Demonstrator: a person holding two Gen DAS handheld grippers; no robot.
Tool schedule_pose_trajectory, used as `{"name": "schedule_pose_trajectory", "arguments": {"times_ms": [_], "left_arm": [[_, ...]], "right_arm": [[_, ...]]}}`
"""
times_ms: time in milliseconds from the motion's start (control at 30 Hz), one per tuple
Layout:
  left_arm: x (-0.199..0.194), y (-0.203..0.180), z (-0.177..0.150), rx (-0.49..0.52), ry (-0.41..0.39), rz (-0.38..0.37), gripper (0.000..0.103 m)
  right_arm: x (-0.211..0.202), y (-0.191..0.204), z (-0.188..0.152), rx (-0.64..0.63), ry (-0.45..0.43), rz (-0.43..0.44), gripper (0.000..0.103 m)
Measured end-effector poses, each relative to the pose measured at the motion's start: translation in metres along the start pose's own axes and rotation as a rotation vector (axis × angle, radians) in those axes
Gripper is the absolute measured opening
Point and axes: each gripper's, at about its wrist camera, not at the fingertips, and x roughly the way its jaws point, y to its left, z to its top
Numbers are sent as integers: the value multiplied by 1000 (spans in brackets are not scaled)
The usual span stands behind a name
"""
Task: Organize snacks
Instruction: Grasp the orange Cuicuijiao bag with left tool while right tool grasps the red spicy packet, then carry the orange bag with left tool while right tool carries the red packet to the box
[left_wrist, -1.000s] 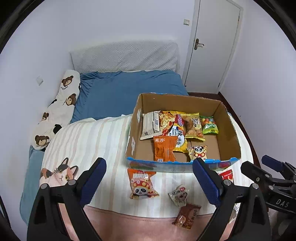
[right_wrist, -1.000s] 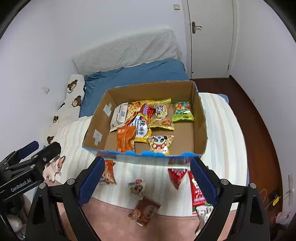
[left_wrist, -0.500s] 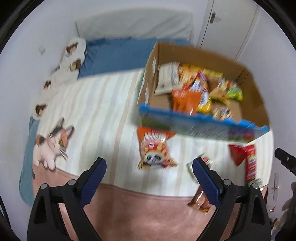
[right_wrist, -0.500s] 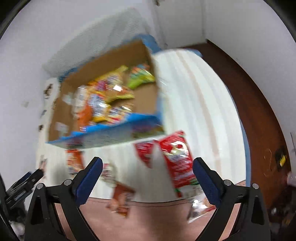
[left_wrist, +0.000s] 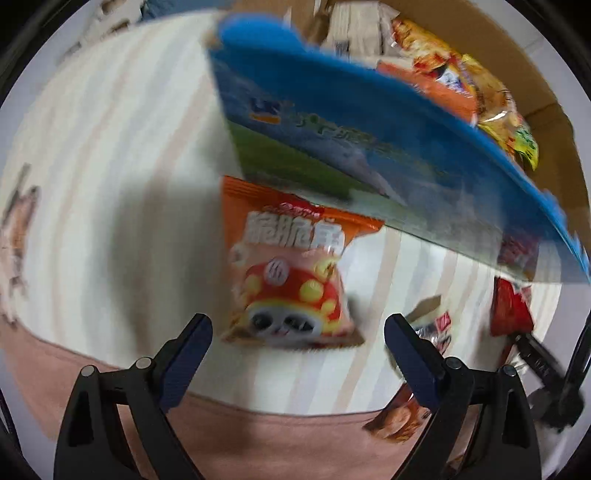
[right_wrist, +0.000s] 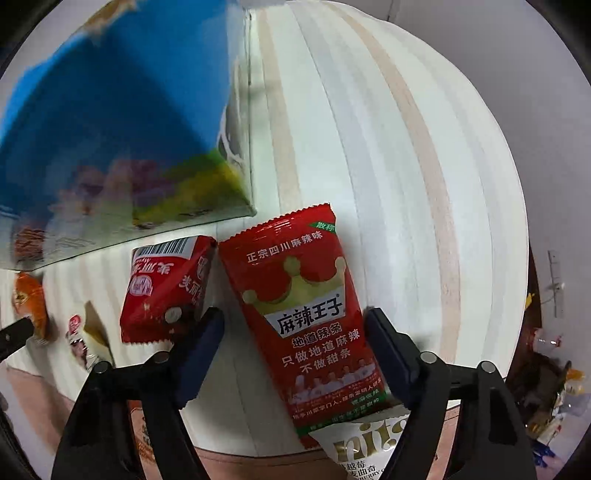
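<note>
The cardboard box (left_wrist: 369, 122) with a blue printed front holds several snack packs and lies on the striped bedspread. In the left wrist view an orange panda snack bag (left_wrist: 288, 269) lies just ahead of my open left gripper (left_wrist: 297, 332), between its fingertips' line and the box. In the right wrist view my open right gripper (right_wrist: 295, 328) straddles a long red spicy-strip pack (right_wrist: 306, 314) lying flat, apart from both fingers. A smaller red pack (right_wrist: 166, 284) lies beside the left finger. The box corner (right_wrist: 129, 147) stands to the upper left.
More loose packs lie on the bedspread: a small white pack (left_wrist: 436, 325), a red one (left_wrist: 511, 310), a brown one (left_wrist: 399, 417), and a white-gold pack (right_wrist: 369, 443) under the red strip's near end. The bed edge and floor (right_wrist: 546, 332) lie to the right.
Both grippers have dropped fast toward the bed. The left closed in on the orange panda bag; the right came down around the long red pack. Both stay open.
</note>
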Motion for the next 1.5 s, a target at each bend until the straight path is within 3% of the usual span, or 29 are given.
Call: {"name": "schedule_pose_trajectory", "arguments": {"times_ms": [67, 167, 333, 667, 733, 800, 833, 933, 1133, 1233, 1300, 1400, 1500], "left_arm": [[7, 2, 7, -29, 1, -35, 91], [9, 2, 6, -29, -24, -14, 59], [8, -1, -19, 22, -32, 22, 58], [18, 1, -139, 102, 53, 76, 59], [24, -2, -150, 123, 67, 83, 59], [36, -7, -154, 143, 89, 92, 62], [41, -8, -154, 149, 91, 95, 63], [49, -11, -151, 149, 104, 89, 68], [51, -2, -145, 116, 76, 75, 67], [46, 5, -146, 108, 47, 88, 57], [42, 7, -148, 101, 35, 81, 52], [35, 9, -154, 83, 33, 66, 50], [10, 8, -155, 67, 36, 44, 49]], "right_arm": [[-2, 4, 0, -4, -2, 3, 63], [-8, 13, -2, -32, 12, 30, 60], [-8, 20, -17, -52, 58, 86, 60], [-5, -1, -100, 74, 180, 199, 60], [3, -13, -115, 180, 230, 271, 62], [6, -17, -121, 214, 266, 336, 79], [5, -18, -123, 212, 266, 364, 82], [1, -12, -129, 131, 248, 286, 83], [13, 30, -151, 5, 231, 155, 83], [15, 41, -165, -18, 194, 53, 71], [13, 45, -171, -11, 181, 47, 56], [1, 57, -185, -28, 175, 69, 51], [-16, 54, -180, 9, 187, 151, 50]]}}
